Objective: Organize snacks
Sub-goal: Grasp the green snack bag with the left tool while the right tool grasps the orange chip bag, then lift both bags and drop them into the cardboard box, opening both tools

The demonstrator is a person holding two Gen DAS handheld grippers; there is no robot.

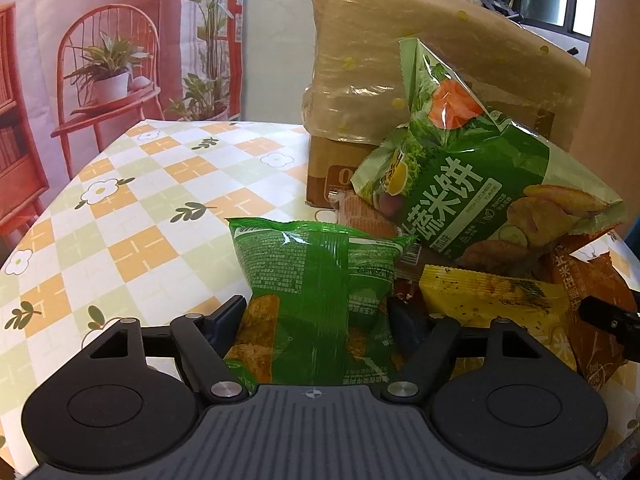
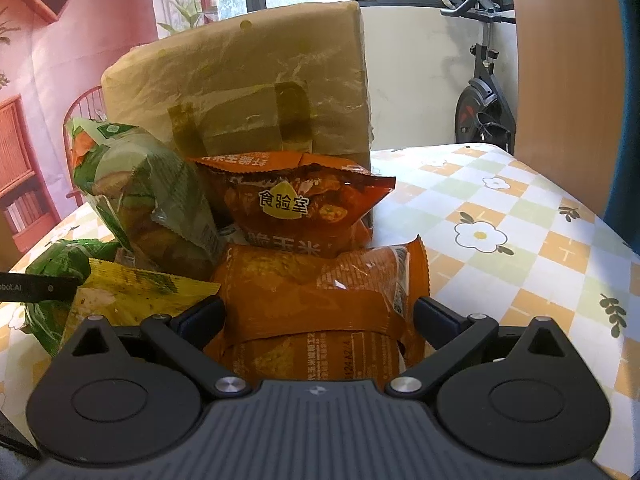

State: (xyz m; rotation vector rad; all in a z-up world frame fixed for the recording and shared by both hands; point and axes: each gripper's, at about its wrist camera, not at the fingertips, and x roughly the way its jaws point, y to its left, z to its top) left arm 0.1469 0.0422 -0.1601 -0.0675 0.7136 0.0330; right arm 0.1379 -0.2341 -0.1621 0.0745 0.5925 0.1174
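Left wrist: jaws round green pack (image 1: 316,280), untouching.

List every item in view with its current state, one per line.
left gripper: jaws astride the small green bag, contact unclear
small green bag: sealed, lying on the table
right gripper: open, jaws either side of the front orange bag
front orange bag: sealed, lying flat
rear orange bag: sealed, propped behind it
large green bag: sealed, leaning on the cardboard box
yellow bag: sealed, lying flat
cardboard box: taped shut, plastic-wrapped
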